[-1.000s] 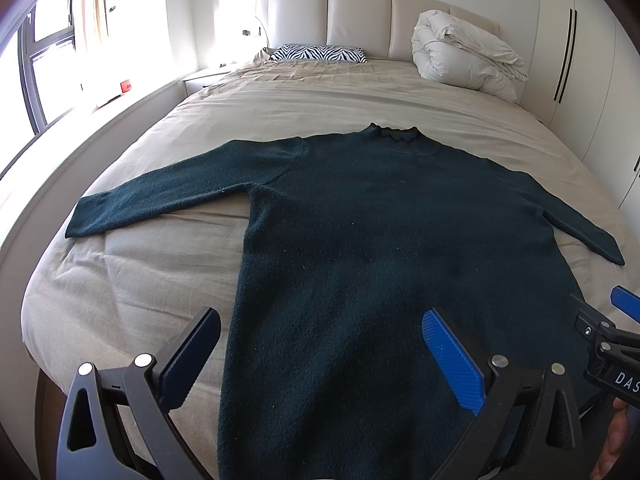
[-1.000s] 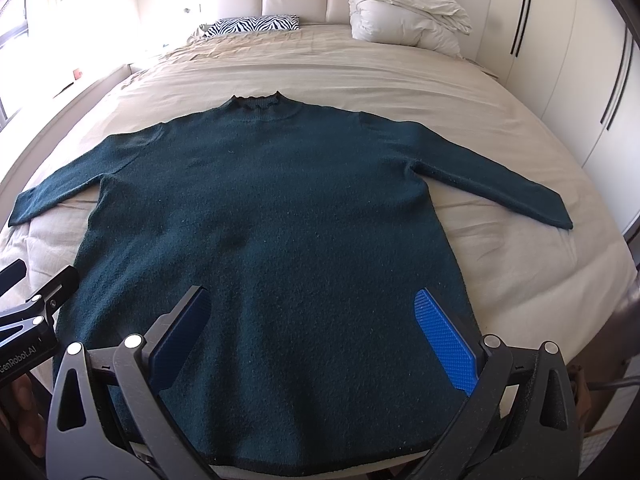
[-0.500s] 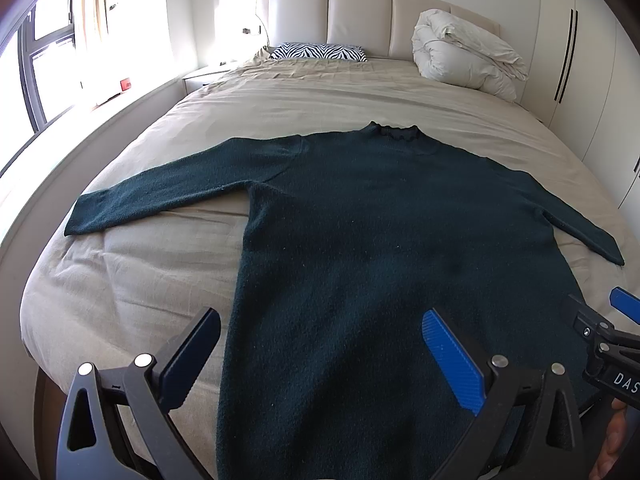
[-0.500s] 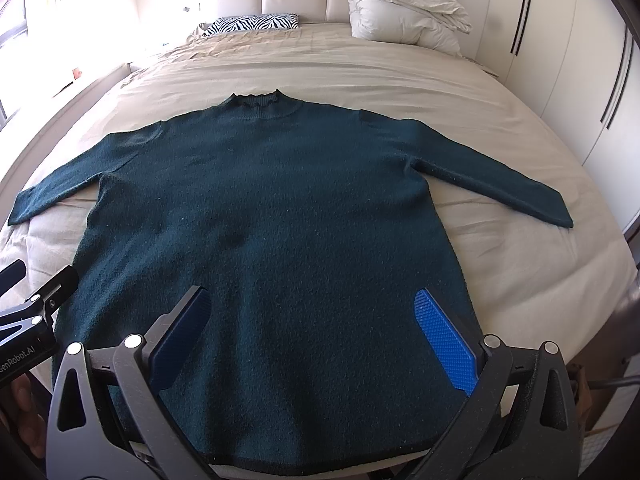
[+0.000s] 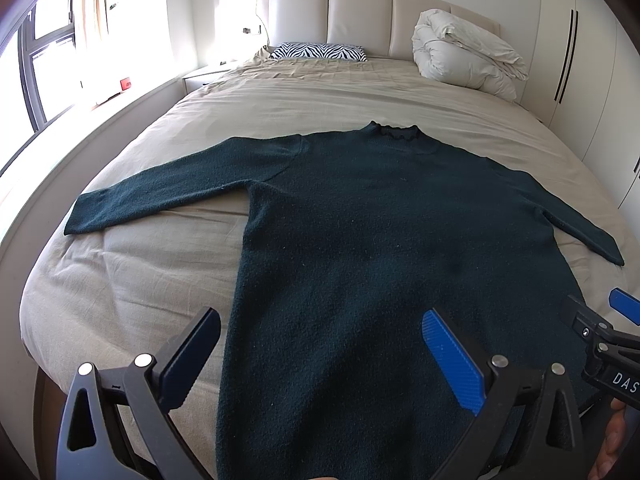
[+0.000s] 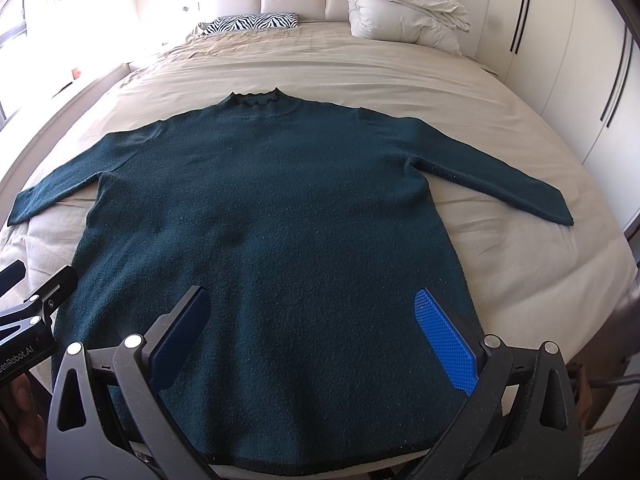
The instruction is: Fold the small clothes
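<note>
A dark teal knit sweater (image 5: 384, 232) (image 6: 272, 216) lies flat on the bed, collar toward the headboard, both sleeves spread out to the sides. Its hem reaches the bed's near edge. My left gripper (image 5: 320, 320) hovers open above the sweater's lower left part, nothing between its fingers. My right gripper (image 6: 310, 298) hovers open over the lower right part near the hem, also holding nothing. The right gripper's tip shows at the right edge of the left wrist view, and the left gripper's body sits at the left edge of the right wrist view.
The bed (image 5: 160, 272) has a beige sheet. A zebra-print pillow (image 5: 320, 51) and a rolled white duvet (image 5: 464, 54) lie by the padded headboard. A window and ledge run along the left; white wardrobe doors (image 6: 580, 80) stand on the right.
</note>
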